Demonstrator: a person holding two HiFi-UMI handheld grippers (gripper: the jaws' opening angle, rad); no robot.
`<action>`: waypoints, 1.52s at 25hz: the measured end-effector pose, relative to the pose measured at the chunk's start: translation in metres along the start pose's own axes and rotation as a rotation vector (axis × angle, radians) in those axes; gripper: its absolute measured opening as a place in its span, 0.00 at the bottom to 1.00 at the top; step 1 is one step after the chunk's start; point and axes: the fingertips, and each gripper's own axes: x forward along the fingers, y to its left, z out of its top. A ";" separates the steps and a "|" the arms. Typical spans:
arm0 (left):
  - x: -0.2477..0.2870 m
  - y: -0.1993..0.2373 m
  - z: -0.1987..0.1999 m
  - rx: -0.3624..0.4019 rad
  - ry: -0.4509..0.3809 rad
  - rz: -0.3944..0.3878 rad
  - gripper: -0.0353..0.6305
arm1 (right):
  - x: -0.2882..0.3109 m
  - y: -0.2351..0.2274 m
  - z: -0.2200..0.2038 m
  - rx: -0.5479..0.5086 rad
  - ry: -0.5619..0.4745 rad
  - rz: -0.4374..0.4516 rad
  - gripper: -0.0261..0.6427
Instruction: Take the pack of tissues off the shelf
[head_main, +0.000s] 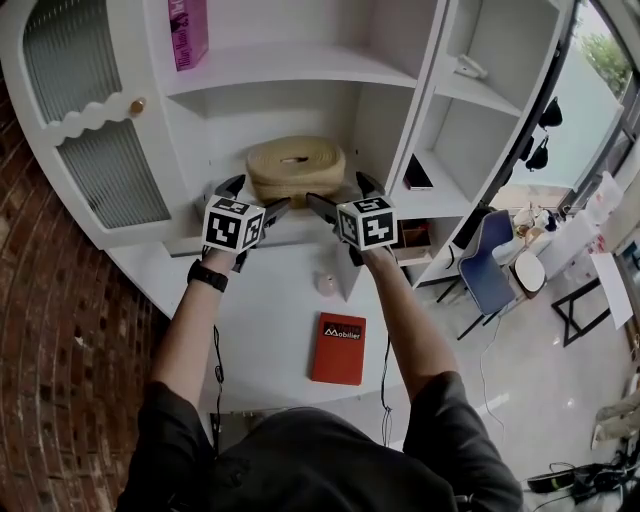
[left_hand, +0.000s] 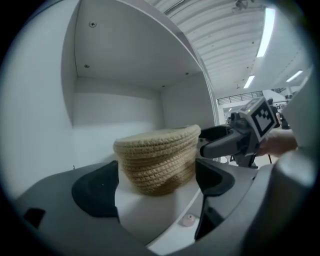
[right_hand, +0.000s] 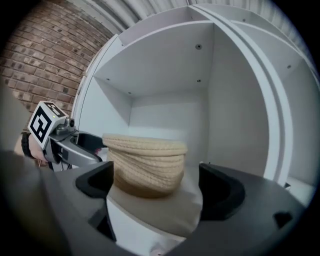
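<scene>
A round woven straw-coloured holder (head_main: 296, 168) with a slot in its top sits in the middle compartment of the white shelf unit (head_main: 290, 66). It also appears as the woven holder (left_hand: 159, 160) in the left gripper view and the woven holder (right_hand: 146, 162) in the right gripper view. My left gripper (head_main: 254, 198) is open just in front of its left side. My right gripper (head_main: 345, 197) is open in front of its right side. Neither touches it. The left gripper (left_hand: 156, 182) frames the holder between its jaws, and so does the right gripper (right_hand: 157, 187).
A pink box (head_main: 187, 32) stands on the shelf above. On the white counter (head_main: 265, 310) lie a red book (head_main: 339, 348) and a small pink object (head_main: 327, 284). A ribbed-glass cabinet door (head_main: 95, 130) is at left beside brick wall. A blue chair (head_main: 488, 262) stands at right.
</scene>
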 end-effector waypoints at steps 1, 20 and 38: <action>0.004 0.002 -0.001 0.006 0.016 0.005 0.76 | 0.006 0.000 -0.001 0.005 0.013 0.008 0.84; 0.028 0.005 -0.005 0.034 0.115 0.016 0.76 | 0.036 0.007 0.000 -0.019 0.090 0.115 0.76; -0.044 -0.050 -0.017 0.083 0.030 -0.013 0.76 | -0.050 0.060 -0.015 -0.016 -0.010 0.039 0.74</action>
